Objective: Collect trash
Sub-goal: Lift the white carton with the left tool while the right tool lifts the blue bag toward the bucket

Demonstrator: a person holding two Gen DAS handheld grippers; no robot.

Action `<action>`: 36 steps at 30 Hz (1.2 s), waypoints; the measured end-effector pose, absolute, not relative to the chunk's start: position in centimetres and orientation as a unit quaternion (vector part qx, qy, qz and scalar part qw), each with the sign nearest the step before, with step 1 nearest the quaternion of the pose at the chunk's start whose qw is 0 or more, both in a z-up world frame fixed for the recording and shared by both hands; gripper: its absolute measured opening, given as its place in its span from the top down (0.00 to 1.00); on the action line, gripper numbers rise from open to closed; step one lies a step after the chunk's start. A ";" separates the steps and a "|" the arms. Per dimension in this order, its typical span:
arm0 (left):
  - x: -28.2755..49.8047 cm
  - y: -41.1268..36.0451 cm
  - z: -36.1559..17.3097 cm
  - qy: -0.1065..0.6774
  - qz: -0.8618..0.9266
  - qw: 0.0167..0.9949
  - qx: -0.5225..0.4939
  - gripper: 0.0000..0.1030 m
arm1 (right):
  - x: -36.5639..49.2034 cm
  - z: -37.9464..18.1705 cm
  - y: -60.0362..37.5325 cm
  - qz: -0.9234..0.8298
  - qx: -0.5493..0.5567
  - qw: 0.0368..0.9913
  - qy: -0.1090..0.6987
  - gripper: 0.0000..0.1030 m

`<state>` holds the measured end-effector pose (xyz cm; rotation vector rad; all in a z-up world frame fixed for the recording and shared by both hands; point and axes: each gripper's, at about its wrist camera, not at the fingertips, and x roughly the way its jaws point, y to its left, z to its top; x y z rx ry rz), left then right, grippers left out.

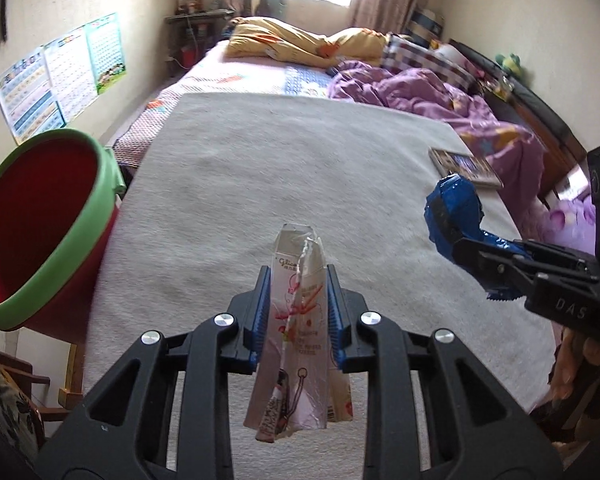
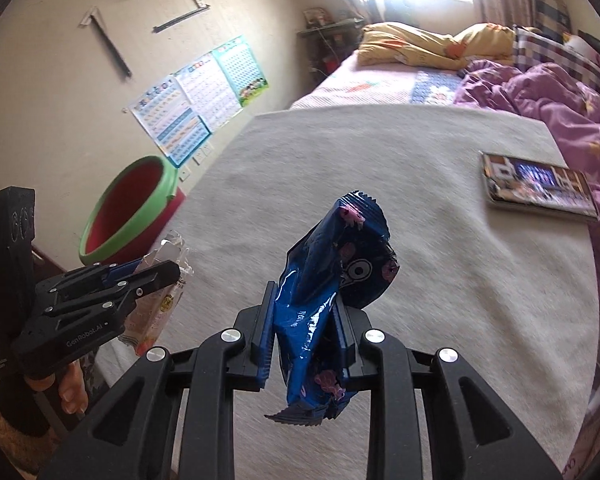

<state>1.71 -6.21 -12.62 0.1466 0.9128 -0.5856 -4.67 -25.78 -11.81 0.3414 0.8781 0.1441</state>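
The bed point(image 1: 300, 184), spread with a pale fleecy blanket, carries everything. At its left edge, tipped with its mouth open toward the grippers, stands the red bin with a green rim point(image 1: 40, 220), the likely place for the trash. A book point(image 2: 540, 188) lies flat near the bed's right edge, beside the rumpled purple duvet point(image 1: 440, 92); it is well apart from both grippers and out of the way.

The blue snack wrapper point(image 2: 332, 292) is clamped between the closed pads of the right gripper point(image 2: 304, 336), lifted off the blanket near the middle of the bed's near edge. It looks glossy, thin and crumpled, so probably almost weightless, slippery and prone to sliding out; the pinch across its bunched middle seems sound.

The torn Glico wrapper point(image 1: 300, 320) is pinched by the left gripper point(image 1: 298, 316), jaws together on it, also clear of the blanket and nearer the bin. It is limp foil film that flops below the pads; it should need little force.

Nothing stands between the grippers and the bin; only the rim needs clearing.
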 end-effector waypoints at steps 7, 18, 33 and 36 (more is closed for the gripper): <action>2.2 -5.2 -11.8 0.425 -0.270 0.862 0.053 0.76 | -3.8 -11.1 -24.5 0.084 0.153 0.892 0.416 0.77; 3.1 -4.6 -13.5 0.449 -0.257 0.854 0.059 0.73 | -3.4 -11.8 -24.1 0.085 0.153 0.888 0.425 0.76; 2.9 -2.8 -18.0 0.506 -0.231 0.828 0.073 0.58 | -2.6 -12.1 -23.7 0.085 0.154 0.886 0.430 0.75; 3.1 -2.3 -17.8 0.505 -0.229 0.830 0.065 0.66 | -2.3 -12.1 -23.2 0.088 0.152 0.886 0.429 0.75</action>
